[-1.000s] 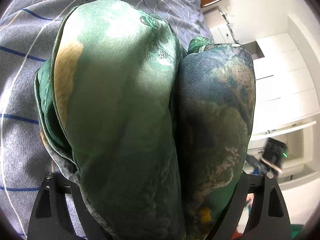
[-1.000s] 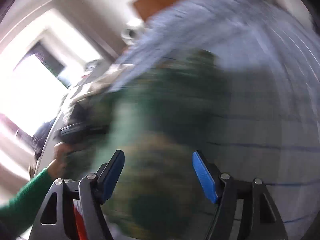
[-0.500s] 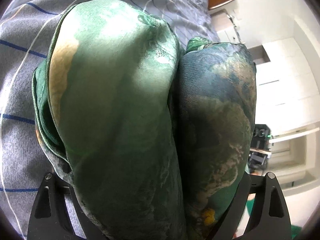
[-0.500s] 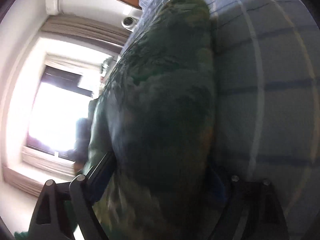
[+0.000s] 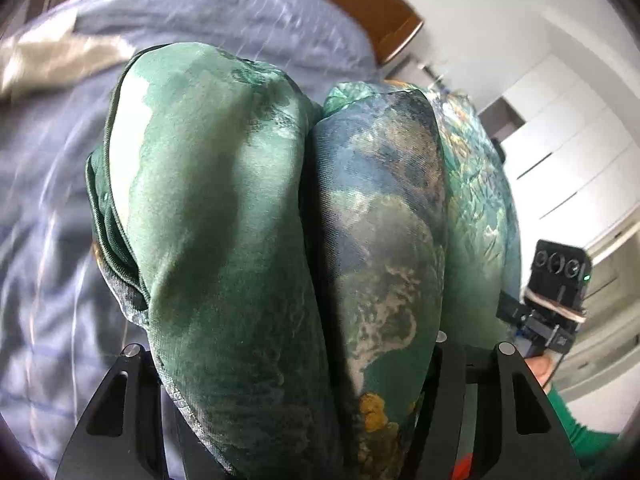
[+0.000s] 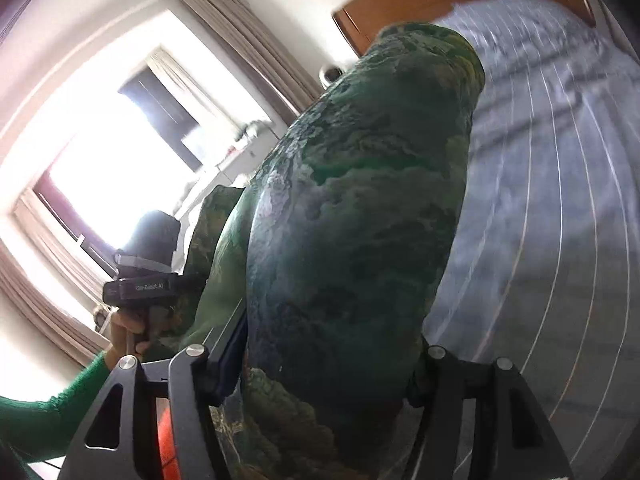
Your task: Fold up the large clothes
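Observation:
A large green printed garment (image 5: 248, 216) fills the left wrist view, bunched in two thick folds. My left gripper (image 5: 304, 408) is shut on it, fingers hidden under the cloth. In the right wrist view the same garment (image 6: 360, 240) rises as one thick dark-green roll. My right gripper (image 6: 328, 364) is shut on it, with the cloth bulging between the jaws. The garment hangs lifted above the grey-blue striped bed (image 6: 552, 200). The right gripper's body shows at the right of the left wrist view (image 5: 556, 300), and the left gripper's body in the right wrist view (image 6: 140, 288).
The bed (image 5: 48, 200) with a wooden headboard (image 5: 380, 8) lies below. A pale cloth (image 5: 52, 56) lies at its far left. White wardrobe doors (image 5: 572, 152) stand to the right. A bright window with curtains (image 6: 120, 168) is on the other side.
The right gripper has closed on the garment, having been open around it a second ago. Both grippers have swung round with the cloth; the headboard now shows in both views.

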### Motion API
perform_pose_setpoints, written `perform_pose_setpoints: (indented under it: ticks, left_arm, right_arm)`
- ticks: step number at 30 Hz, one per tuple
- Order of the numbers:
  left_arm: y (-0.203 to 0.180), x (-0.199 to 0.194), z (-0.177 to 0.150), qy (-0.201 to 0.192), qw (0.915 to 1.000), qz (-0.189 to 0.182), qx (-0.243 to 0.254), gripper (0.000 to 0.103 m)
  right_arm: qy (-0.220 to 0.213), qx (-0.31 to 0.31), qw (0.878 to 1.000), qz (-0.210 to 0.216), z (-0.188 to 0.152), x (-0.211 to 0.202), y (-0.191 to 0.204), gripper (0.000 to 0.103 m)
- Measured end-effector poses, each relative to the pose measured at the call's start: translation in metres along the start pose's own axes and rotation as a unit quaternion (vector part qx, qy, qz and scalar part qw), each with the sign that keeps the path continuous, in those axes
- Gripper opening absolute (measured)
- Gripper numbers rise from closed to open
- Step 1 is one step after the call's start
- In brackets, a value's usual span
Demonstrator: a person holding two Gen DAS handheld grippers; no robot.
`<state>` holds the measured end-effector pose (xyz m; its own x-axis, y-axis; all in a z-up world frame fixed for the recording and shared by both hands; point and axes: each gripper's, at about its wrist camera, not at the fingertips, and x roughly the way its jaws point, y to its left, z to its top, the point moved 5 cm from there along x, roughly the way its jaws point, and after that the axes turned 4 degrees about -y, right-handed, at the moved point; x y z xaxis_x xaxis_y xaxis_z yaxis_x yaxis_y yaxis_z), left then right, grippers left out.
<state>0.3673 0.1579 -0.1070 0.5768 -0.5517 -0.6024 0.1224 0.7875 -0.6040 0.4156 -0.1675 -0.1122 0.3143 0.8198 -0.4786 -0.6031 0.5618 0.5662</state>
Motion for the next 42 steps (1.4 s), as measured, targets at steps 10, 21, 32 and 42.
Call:
perform_pose_setpoints:
  ticks: [10,21,32,42]
  left_arm:
    - [-0.002,0.088,0.097,0.007,0.9992,0.035,0.019,0.061]
    - [0.102,0.167,0.063,0.051,0.9934,0.003,-0.103,0.100]
    - [0.035,0.032,0.011,-0.110,0.9677,0.209,0.089,0.102]
    - [-0.050,-0.006,-0.046,-0.188,0.9291,0.280,0.152,0.103]
  right_arm:
    - [-0.028,0.038,0.999,0.025,0.085,0.020,-0.095,0.062]
    - [0.025,0.230,0.973,0.016,0.027,0.076,-0.224,0.089]
    - [-0.002,-0.033,0.933,-0.358,0.012,-0.039,-0.133,0.100]
    - [-0.048,-0.115,0.878,-0.463,0.005,-0.117,-0.052,0.100]
